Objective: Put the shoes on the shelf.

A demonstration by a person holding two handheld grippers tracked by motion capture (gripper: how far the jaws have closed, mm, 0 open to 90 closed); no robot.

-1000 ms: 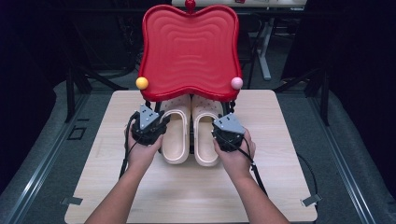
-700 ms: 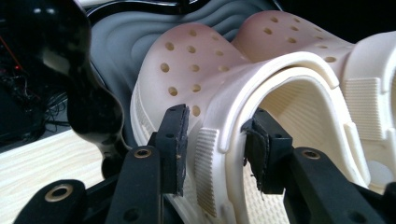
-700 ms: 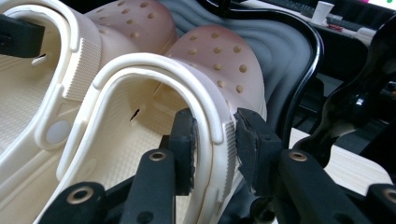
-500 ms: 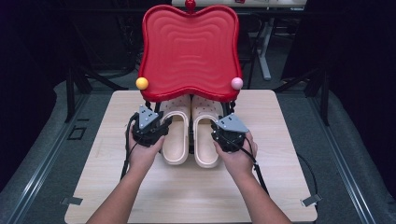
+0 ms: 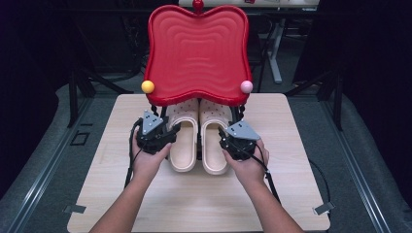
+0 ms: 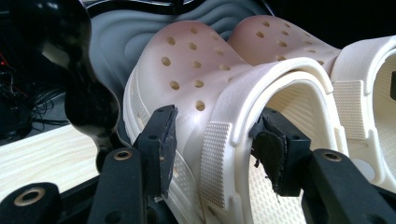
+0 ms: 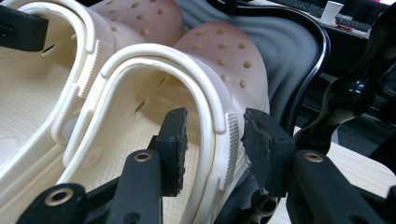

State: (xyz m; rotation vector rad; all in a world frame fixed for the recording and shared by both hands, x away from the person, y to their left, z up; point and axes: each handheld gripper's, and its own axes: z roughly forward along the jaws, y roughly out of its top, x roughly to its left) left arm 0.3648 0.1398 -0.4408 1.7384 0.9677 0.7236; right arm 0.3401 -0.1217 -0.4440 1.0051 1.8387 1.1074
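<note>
No text, label or number is legible on anything here.

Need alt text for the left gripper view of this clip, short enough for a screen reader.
The left gripper straddles the outer side wall of a cream perforated clog, its jaws having just been opening, pads off the wall. A second cream clog sits beside it, both toes tucked under a ridged tray on a black stand, on a pale wooden table.

The red tray (image 5: 197,53) hides the toes of both clogs (image 5: 184,141) at the table's (image 5: 301,194) far edge.
</note>
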